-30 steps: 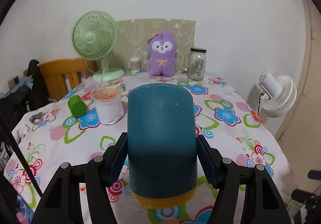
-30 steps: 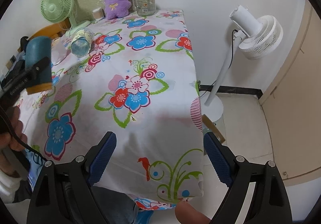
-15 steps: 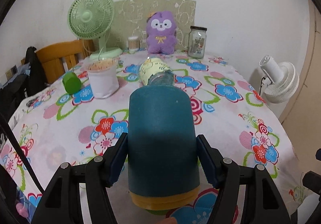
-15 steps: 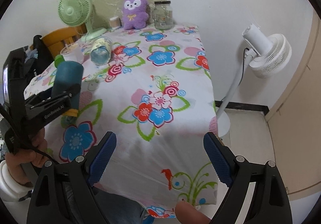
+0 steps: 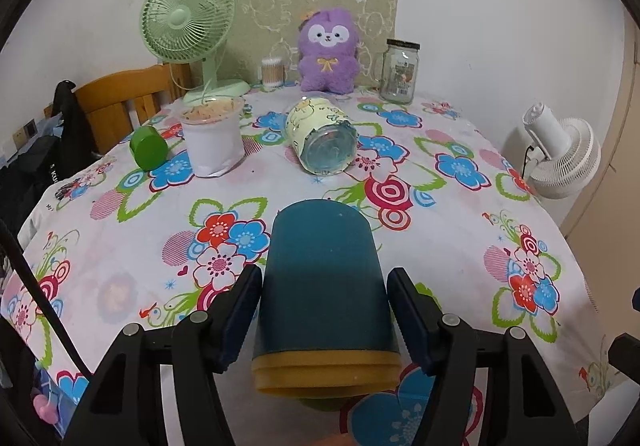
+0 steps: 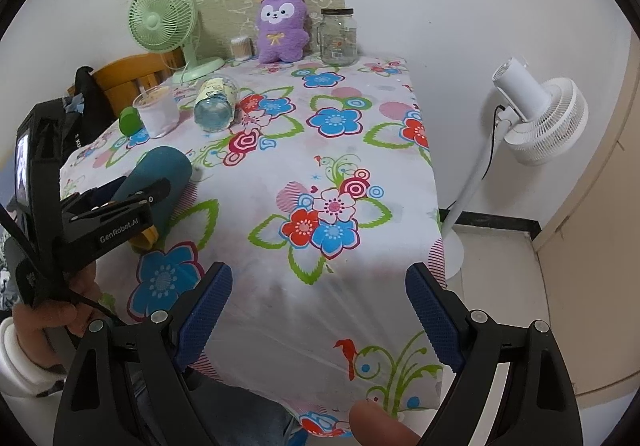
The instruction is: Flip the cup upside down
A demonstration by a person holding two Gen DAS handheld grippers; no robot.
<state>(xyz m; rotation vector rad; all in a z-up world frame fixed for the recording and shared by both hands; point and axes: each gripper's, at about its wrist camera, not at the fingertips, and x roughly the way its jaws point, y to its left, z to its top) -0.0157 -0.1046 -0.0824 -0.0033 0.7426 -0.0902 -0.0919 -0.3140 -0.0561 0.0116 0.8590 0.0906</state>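
A dark teal cup [image 5: 326,286] with a yellow rim band is upside down, base up and rim down, near the table's front edge. My left gripper [image 5: 324,320] is shut on the cup, its blue pads against both sides. In the right wrist view the cup [image 6: 160,176] leans away from the hand, still held by the left gripper [image 6: 120,206], with its yellow rim low near the cloth. My right gripper [image 6: 316,320] is open and empty at the table's front edge.
The flowered tablecloth [image 5: 460,230] carries a clear jar [image 5: 322,138] lying on its side, a white cup [image 5: 212,142], a green lid [image 5: 148,147], a green desk fan [image 5: 188,18], a purple plush [image 5: 328,50] and a glass jar [image 5: 400,70]. A white floor fan [image 6: 536,118] stands right.
My left gripper has come down toward the table's front edge with the cup still held, rim downward. The right gripper stayed open and shifted its view slightly.
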